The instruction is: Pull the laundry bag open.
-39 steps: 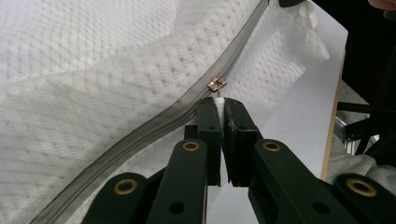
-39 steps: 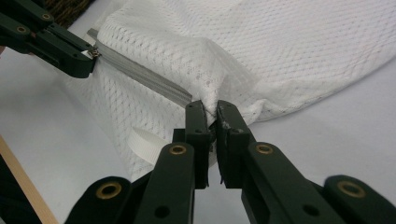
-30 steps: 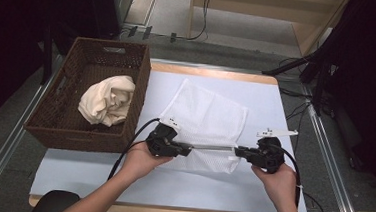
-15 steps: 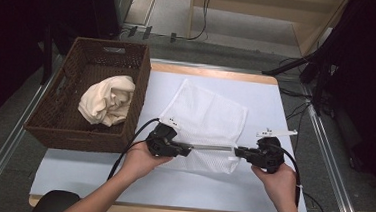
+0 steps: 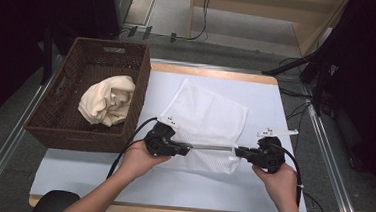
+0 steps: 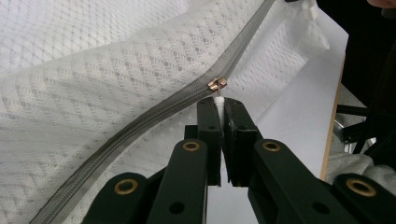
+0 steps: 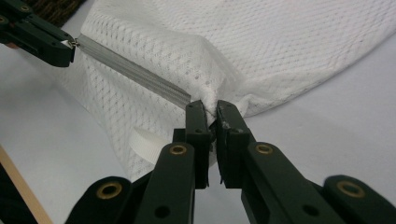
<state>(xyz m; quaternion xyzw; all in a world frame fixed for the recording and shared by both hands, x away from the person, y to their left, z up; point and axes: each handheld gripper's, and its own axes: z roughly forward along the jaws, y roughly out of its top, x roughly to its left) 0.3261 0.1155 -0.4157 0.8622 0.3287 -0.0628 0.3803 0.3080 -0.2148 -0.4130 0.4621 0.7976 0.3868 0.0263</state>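
A white mesh laundry bag [image 5: 208, 115] with a grey zipper [image 5: 212, 148] lies on the white table. My left gripper [image 5: 189, 148] is shut on the zipper pull [image 6: 218, 100], just below the small metal slider [image 6: 217, 84]. My right gripper [image 5: 236, 151] is shut on the bag's corner [image 7: 210, 106] at the zipper's other end. The zipper [image 7: 135, 72] runs taut between the two grippers, and the left gripper [image 7: 70, 46] shows at the upper left of the right gripper view. A white loop tag [image 7: 147, 142] hangs under the bag near the right jaws.
A brown wicker basket [image 5: 49, 121] stands at the table's left with a cream cloth [image 5: 107, 100] bundled inside. Black cables trail from both grippers. The table's wooden edge [image 5: 213, 73] runs along the far side, with cables on the floor beyond.
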